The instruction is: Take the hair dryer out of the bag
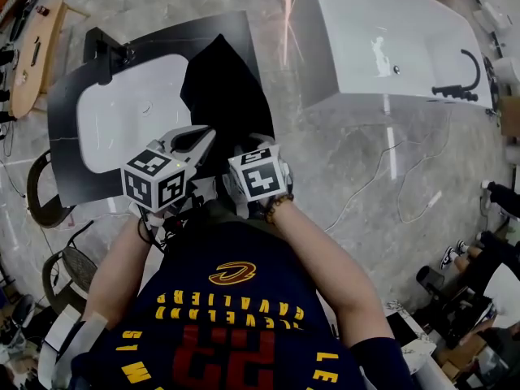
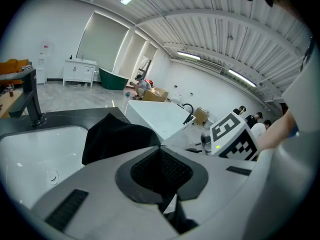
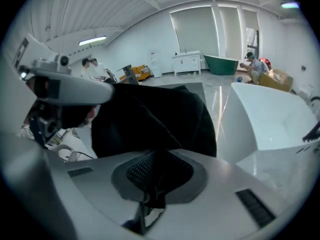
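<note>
A black cloth bag (image 1: 223,96) drapes over the right end of a dark sink counter (image 1: 69,96). The left gripper (image 1: 195,143) is shut on the bag's near edge. In the left gripper view, black cloth is pinched between the closed jaws of that gripper (image 2: 161,151), and the rest of the bag (image 2: 115,139) hangs ahead. The right gripper (image 1: 250,154) sits close beside it, also shut on the bag. In the right gripper view, cloth shows in the seam of that gripper (image 3: 155,156), with the bag (image 3: 155,119) rising beyond. No hair dryer is visible.
The counter holds a white basin (image 1: 130,104) and a black faucet (image 1: 101,51). A white bathtub (image 1: 390,39) with a black tap (image 1: 459,88) stands at upper right. Cables lie on the marble floor (image 1: 390,177). Chairs (image 1: 49,193) stand at left, and people sit in the background.
</note>
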`<state>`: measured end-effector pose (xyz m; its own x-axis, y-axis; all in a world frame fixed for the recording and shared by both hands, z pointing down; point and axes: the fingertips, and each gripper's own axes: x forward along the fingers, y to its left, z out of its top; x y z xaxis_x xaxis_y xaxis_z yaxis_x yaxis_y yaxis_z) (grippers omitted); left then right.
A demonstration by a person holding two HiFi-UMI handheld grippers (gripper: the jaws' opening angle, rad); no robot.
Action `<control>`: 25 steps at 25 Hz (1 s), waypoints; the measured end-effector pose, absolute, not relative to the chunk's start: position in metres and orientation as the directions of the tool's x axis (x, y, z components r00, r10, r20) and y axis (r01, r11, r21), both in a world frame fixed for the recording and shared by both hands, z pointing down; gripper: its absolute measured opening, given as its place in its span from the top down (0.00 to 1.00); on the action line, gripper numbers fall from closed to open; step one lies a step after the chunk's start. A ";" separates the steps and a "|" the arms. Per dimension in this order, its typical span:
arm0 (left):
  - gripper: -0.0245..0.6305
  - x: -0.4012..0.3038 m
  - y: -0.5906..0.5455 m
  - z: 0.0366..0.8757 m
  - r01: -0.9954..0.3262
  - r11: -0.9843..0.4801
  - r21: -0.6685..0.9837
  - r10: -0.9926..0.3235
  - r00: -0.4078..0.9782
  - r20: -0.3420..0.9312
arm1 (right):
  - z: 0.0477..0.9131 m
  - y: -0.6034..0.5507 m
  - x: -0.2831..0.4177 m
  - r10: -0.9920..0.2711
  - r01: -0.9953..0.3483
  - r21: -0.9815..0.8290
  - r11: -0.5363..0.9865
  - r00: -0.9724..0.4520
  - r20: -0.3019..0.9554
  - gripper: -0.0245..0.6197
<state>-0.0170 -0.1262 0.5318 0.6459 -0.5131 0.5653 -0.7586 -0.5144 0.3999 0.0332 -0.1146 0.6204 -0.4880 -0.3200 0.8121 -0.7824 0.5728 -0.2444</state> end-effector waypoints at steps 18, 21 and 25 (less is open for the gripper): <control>0.95 -0.019 -0.123 0.532 -0.750 -0.510 0.422 -0.515 0.659 0.549 | 0.653 -0.140 0.036 -0.388 -0.855 -0.070 0.513 -0.304 0.870 0.58; 0.95 -0.019 -0.122 0.534 -0.748 -0.509 0.425 -0.509 0.660 0.552 | 0.667 -0.139 0.031 -0.335 -0.843 -0.084 0.531 -0.300 0.893 0.58; 0.95 -0.020 -0.123 0.539 -0.750 -0.503 0.430 -0.504 0.659 0.559 | 0.683 -0.140 0.028 -0.286 -0.829 -0.096 0.551 -0.296 0.911 0.58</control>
<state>-0.0196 -0.1229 0.5385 0.6587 -0.5036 0.5590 -0.7496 -0.5031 0.4301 0.0279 -0.1399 0.6826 -0.2964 -0.2859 0.9113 -0.8286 0.5515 -0.0964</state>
